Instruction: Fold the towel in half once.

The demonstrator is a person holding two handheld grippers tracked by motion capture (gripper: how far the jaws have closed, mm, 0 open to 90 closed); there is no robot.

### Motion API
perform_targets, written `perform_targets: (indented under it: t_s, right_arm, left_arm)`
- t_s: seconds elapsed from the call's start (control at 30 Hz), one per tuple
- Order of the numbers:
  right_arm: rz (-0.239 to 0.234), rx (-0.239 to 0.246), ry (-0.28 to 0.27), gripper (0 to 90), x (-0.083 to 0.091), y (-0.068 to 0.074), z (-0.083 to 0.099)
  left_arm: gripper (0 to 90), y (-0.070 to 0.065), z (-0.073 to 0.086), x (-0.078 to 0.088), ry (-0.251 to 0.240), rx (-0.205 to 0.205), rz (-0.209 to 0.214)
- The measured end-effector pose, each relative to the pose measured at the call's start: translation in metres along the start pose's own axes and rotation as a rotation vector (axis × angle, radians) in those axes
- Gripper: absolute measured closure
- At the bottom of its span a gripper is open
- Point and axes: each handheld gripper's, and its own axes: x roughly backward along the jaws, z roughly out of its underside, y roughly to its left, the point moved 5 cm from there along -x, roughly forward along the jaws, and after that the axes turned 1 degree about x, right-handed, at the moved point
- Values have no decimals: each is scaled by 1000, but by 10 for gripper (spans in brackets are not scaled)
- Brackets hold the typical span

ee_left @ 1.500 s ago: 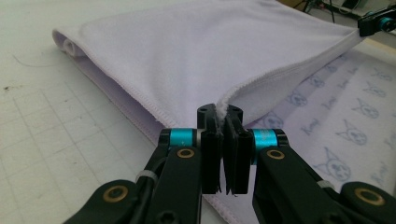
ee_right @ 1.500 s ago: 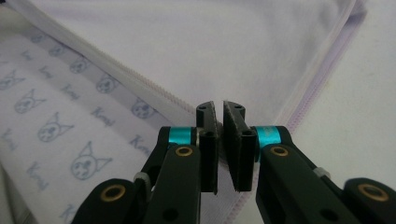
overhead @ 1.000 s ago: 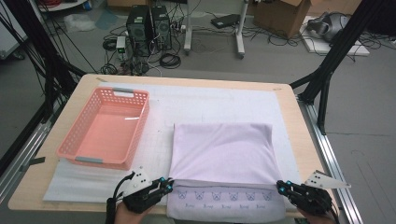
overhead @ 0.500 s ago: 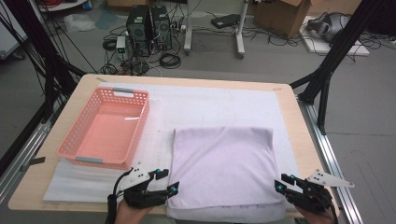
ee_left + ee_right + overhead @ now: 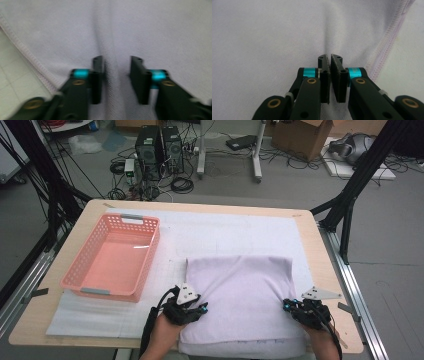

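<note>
Folding a lavender towel (image 5: 239, 305) on the bench (image 5: 320, 247). The towel lies folded on a white mat (image 5: 220, 227) at the near middle of the bench, its near edge at the bench's front rim. The left claw (image 5: 196, 308) sits on the towel's left side and the right claw (image 5: 290, 305) on its right side, each near the middle of that side, apparently so that both sides can be lifted evenly for another fold. In the left gripper view the left claw (image 5: 115, 80) has just been closing; its jaws stand a little apart with a raised ridge of cloth between them, and whether the pads already press it cannot be told through the blur. In the right gripper view the right claw (image 5: 330, 75) has just closed, jaws nearly together, pinching a pleat of cloth just inside the stitched hem (image 5: 387, 45). A pink basket (image 5: 112, 260) stands empty to the left, well apart from the towel; bare mat beyond the far edge leaves room to carry the fold forward.
</note>
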Motion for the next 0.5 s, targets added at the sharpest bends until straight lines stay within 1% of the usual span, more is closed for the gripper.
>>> perform_targets:
  t_s: [0.03,0.07,0.13,0.2,0.27,0.33,0.4,0.5]
  right_arm:
    - [-2,-4,-5,866,1,0,0]
    - [-8,-2,-7,866,2,0,1]
    - [-14,-13,-13,866,6,1,1]
    - [-24,-15,-25,867,12,4,2]
    - [-31,-9,-32,867,19,8,3]
    - [-34,4,-36,867,27,11,4]
    - [-49,-1,-47,866,34,14,6]
    - [-58,9,-51,866,44,20,10]
  left_arm:
    - [827,0,0,1,-4,0,-9]
    - [853,0,0,1,-4,14,-6]
    - [861,1,1,5,-17,51,10]
    - [863,0,1,11,-44,80,39]
    - [863,-4,2,20,-64,81,72]
    - [862,-7,3,30,-93,83,90]
    - [858,-10,3,39,-120,85,110]
    - [853,-16,6,48,-127,73,136]
